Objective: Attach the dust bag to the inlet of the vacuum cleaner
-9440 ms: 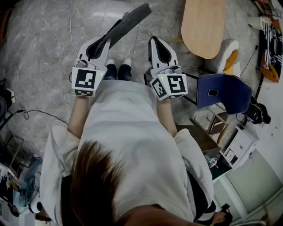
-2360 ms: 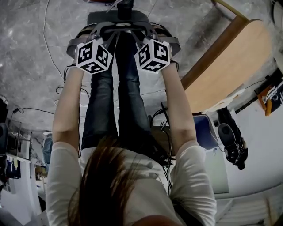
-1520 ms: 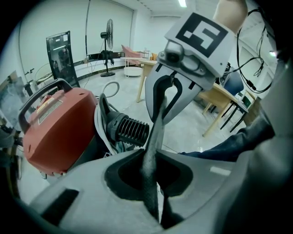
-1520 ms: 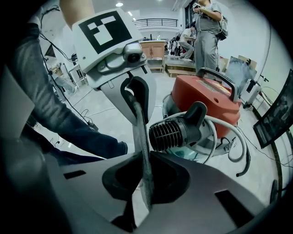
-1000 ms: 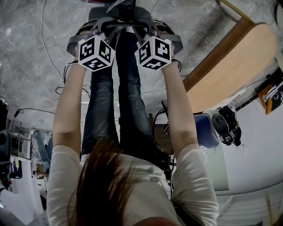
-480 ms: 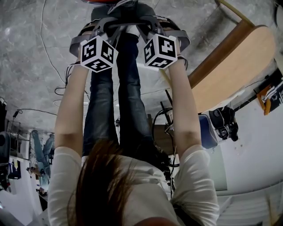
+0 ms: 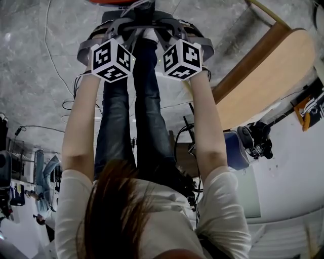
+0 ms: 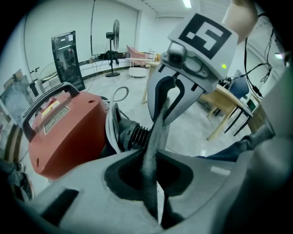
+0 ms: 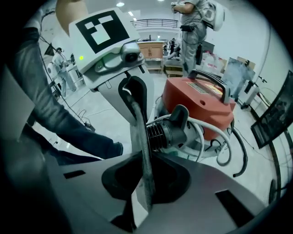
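A grey fabric dust bag (image 7: 147,23) hangs stretched between my two grippers in the head view, just before the red vacuum cleaner (image 7: 109,2). My left gripper (image 8: 151,157) is shut on one edge of the bag (image 8: 158,123); its jaws have just eased slightly, with the fabric still pinched. My right gripper (image 9: 144,169) is shut on the opposite edge (image 9: 137,123). The vacuum's black ribbed inlet (image 8: 132,135) sits right behind the bag, and in the right gripper view the inlet (image 9: 167,132) nearly touches the fabric. Whether the bag's opening meets it is hidden.
The red vacuum body (image 9: 201,105) has a black handle, and a white hose (image 9: 215,141) loops beside it. A wooden table (image 7: 263,86) stands at the right, with cables (image 7: 61,66) on the stone floor. A person (image 9: 194,27) stands behind the vacuum.
Since the oldest frame the person has bent forward and brought the bag down to the vacuum. Over the last second both grippers hardly shift, still holding the bag.
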The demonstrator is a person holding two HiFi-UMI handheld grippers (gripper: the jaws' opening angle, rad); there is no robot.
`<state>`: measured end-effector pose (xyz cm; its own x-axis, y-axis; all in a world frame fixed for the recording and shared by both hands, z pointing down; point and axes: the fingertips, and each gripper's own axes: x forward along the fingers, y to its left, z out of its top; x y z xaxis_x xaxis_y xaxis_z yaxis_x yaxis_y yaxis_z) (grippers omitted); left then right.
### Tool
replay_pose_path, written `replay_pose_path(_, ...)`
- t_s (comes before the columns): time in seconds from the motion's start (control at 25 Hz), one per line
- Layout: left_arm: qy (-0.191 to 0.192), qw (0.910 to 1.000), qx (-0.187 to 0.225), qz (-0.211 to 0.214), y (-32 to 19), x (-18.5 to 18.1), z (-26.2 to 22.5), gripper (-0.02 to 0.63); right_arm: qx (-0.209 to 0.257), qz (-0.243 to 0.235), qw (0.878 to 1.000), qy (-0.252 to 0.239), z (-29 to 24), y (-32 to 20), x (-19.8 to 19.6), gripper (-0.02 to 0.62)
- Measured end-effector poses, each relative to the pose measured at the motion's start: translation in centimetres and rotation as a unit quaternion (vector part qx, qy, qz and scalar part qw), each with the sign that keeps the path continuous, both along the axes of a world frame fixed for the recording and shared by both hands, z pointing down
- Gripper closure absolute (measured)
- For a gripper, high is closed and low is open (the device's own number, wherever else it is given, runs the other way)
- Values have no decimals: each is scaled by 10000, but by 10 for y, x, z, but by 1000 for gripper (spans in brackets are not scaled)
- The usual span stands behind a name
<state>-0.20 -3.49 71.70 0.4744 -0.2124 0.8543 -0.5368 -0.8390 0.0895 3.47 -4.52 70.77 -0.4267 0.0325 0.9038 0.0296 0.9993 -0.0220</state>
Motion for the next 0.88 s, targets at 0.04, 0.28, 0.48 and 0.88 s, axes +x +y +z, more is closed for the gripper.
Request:
replay_pose_path(0.04,-32,10000,-20,73,-1,-1,-2,552,-45,155,9999,-36,-1,1,-1,555)
replay_pose_path(0.28,-79,9999,20,107,-3,-5,-5,548,-41,335,9994,-31,-3,0,-4,552)
replay_pose_path(0.48,118,9969,-95,-769,3,-9,-1,549,84,-553,9983,176,-3,-3,-10,549)
replay_pose_path(0.88,55,9980,-157,-604,-1,-9,-2,548,-74,-200,9998,-25,-4,-9,-12,541)
